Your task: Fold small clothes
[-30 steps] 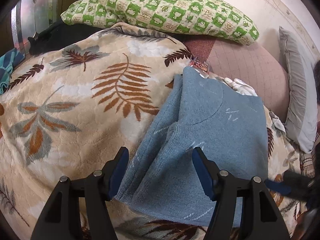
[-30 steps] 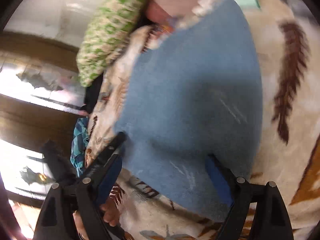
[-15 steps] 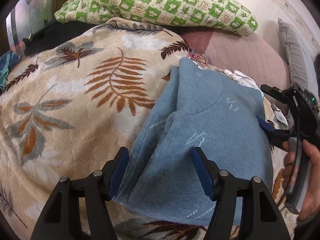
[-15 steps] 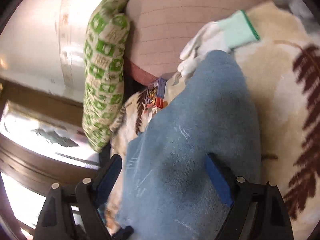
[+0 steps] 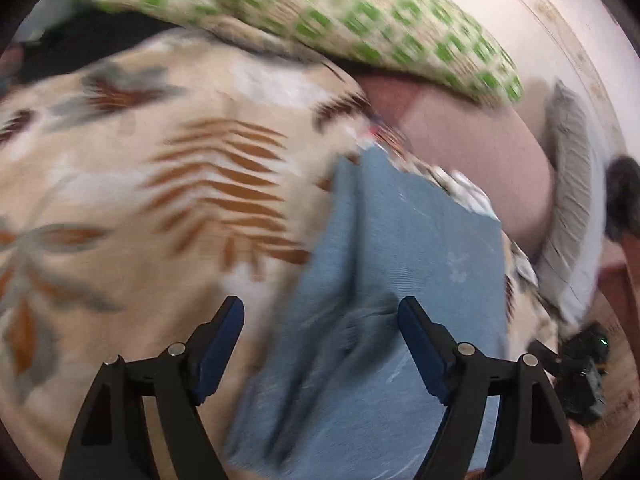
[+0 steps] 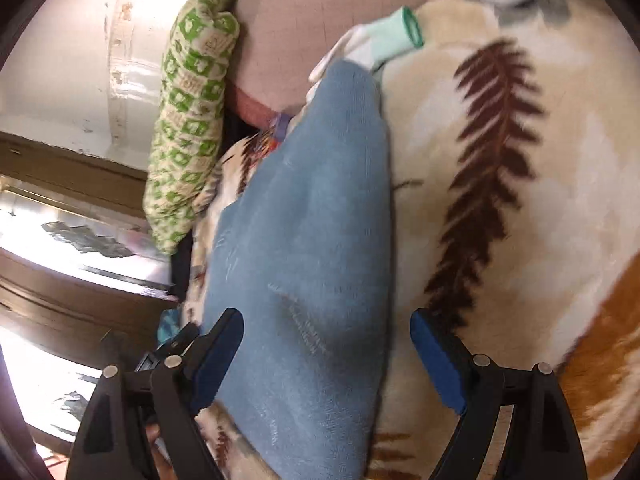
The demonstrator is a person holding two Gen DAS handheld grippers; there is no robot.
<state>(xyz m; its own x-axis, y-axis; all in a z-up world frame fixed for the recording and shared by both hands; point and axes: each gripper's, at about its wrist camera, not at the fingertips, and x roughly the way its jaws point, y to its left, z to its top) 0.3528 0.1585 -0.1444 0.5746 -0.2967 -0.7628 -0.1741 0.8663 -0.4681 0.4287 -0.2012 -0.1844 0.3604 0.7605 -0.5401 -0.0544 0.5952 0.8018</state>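
- Knitwear is lying across the bed: a folded blue sweater (image 5: 404, 264) is resting flat on a cream blanket (image 5: 168, 184) printed with brown and grey leaves.
- The left gripper (image 5: 320, 344) is hovering over the near end of the sweater, its jaws standing released; they have just been widening, and the blue fabric is lying between them without either pad pressing on it.
- The left wrist view is smearing with motion blur, so fine folds in the knit are hard to read.
- The right gripper (image 6: 326, 354) is hanging over the sweater's long edge, its jaws spread wide and gripping nothing; the left pad is sitting above the sweater's far edge and the right pad above bare blanket.
- In the left wrist view the right gripper is showing as a dark shape at the lower right, beside the sweater.
- A white and mint glove (image 6: 372, 46) is lying just beyond the sweater's far end, touching it.
- A green-checked pillow (image 5: 320, 20) is lying at the head of the bed, against a pale wall (image 5: 540, 36), with a pinkish quilted cushion (image 5: 472, 160) below it.
- A grey pillow (image 5: 572, 204) is standing on edge beside that cushion.
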